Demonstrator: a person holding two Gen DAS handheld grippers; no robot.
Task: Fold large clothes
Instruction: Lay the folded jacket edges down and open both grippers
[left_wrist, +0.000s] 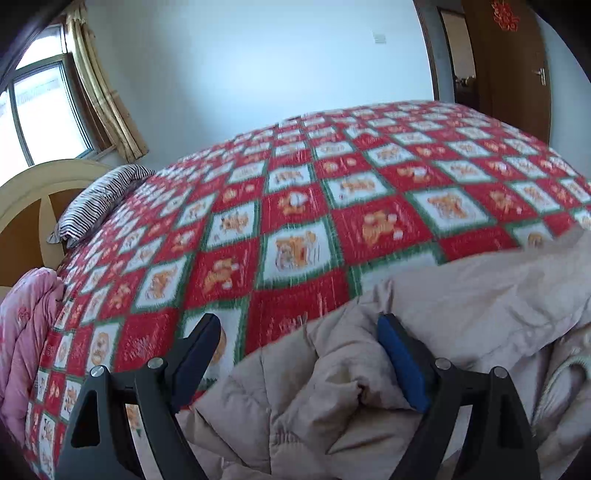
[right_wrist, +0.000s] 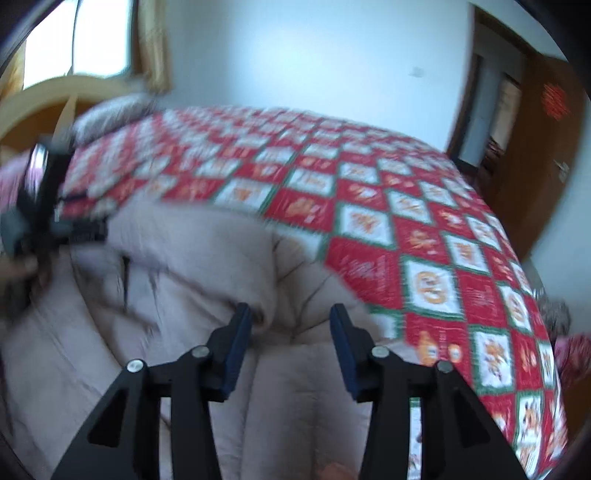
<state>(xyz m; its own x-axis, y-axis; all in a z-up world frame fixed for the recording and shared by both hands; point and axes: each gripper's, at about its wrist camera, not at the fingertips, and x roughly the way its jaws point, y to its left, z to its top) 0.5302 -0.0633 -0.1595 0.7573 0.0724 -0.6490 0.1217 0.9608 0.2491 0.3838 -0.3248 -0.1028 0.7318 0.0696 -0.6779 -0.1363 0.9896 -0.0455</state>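
So the big beige puffer coat (left_wrist: 461, 295) was lying in a rumpled heap on the near edge of the bed, on top of a red, white and green checked bedspread (left_wrist: 295, 206) with little orange cartoon prints. Both views were pretty motion-blurred, the right one especially.

The left tongs (left_wrist: 295, 354) were spread wide apart over the edge of the coat, not clamped on anything. One blue pad sat against the quilted fabric, the other was out over the bedspread.

The right tongs (right_wrist: 291, 339) were apart too, with a bulging fold of the coat (right_wrist: 207, 266) sitting in the gap between them, not pinched.

Around the room: a striped pillow (left_wrist: 99, 201) up by the curved wooden headboard (left_wrist: 37, 192), a pink quilt (left_wrist: 26, 332) bunched at the bed's left side, yellow curtains (left_wrist: 103, 92) beside the window (left_wrist: 40, 107), and a brown door (left_wrist: 517, 66) with a red paper decoration on it.
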